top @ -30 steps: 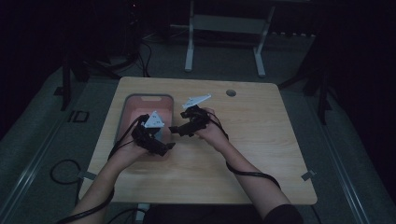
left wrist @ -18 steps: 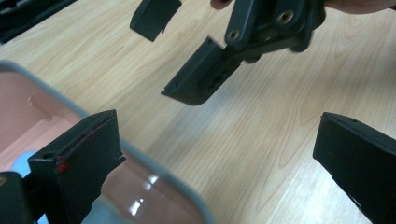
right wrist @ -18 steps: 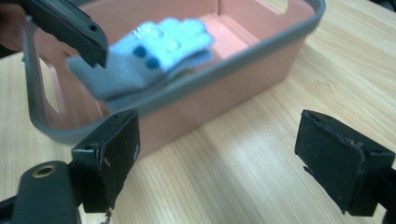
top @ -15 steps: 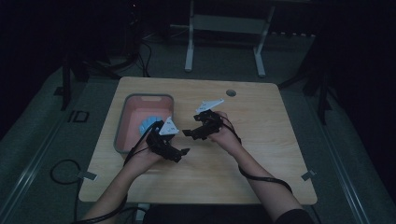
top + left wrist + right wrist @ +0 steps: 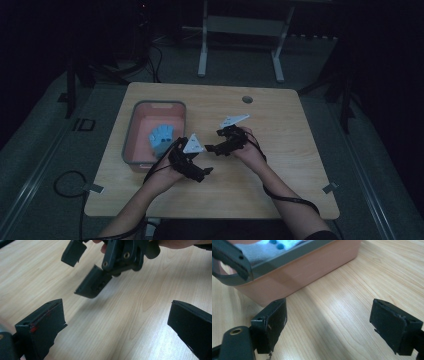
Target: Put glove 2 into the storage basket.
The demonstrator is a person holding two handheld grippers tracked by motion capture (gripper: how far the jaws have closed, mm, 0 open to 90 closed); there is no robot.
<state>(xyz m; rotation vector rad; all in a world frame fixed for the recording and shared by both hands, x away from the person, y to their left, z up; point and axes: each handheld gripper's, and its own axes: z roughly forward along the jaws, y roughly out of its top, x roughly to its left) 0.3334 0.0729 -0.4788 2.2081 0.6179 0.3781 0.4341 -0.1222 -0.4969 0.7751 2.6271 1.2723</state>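
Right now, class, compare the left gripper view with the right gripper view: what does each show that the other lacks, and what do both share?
The left gripper view alone shows the right gripper facing it, jaws apart, with a hand behind. The right gripper view alone shows the pink bin holding a blue cloth. Both show wide-open black jaws over the bare wooden table, gripping nothing.

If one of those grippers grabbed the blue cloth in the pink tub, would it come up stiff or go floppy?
Probably floppy: the blue cloth lies crumpled and uneven in the pink tub, so it would likely sag and hang. It looks thin, so likely light. Its soft, dotted surface in the right gripper view suggests it would not slip easily.
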